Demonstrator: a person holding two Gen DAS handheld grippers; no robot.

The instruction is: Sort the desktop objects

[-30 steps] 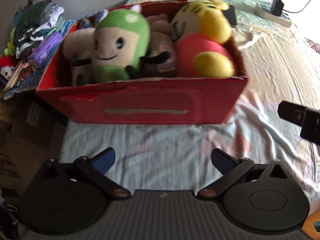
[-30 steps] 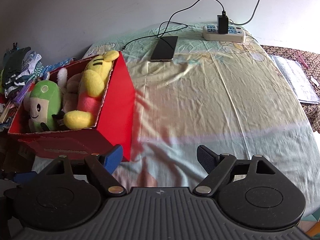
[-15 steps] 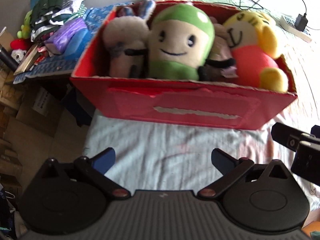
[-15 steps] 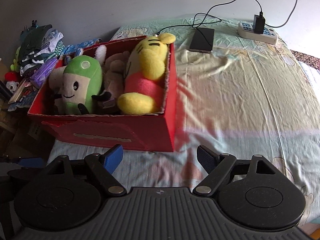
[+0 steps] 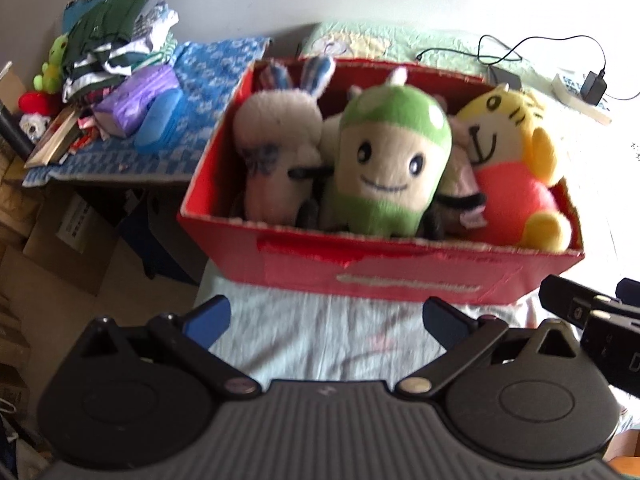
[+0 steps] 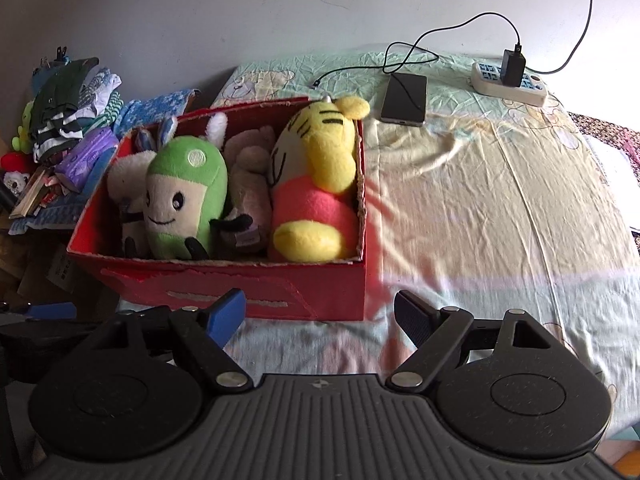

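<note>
With both the left gripper (image 5: 326, 318) and the right gripper (image 6: 320, 312) wide open and empty, the red box (image 6: 320, 288) of plush toys should be approached slowly and squarely.

A red box (image 6: 280, 284) sits on the sheet (image 6: 500, 208), packed with a green plush (image 6: 182, 200), a yellow tiger (image 6: 316, 184) and what may be a grey rabbit (image 6: 126, 174). The right gripper (image 6: 320, 316) hangs spread before it. Behind lie a phone (image 6: 404, 98) and power strip (image 6: 508, 84).

both grippers (image 5: 326, 316) (image 6: 320, 314) wide apart, empty
</note>
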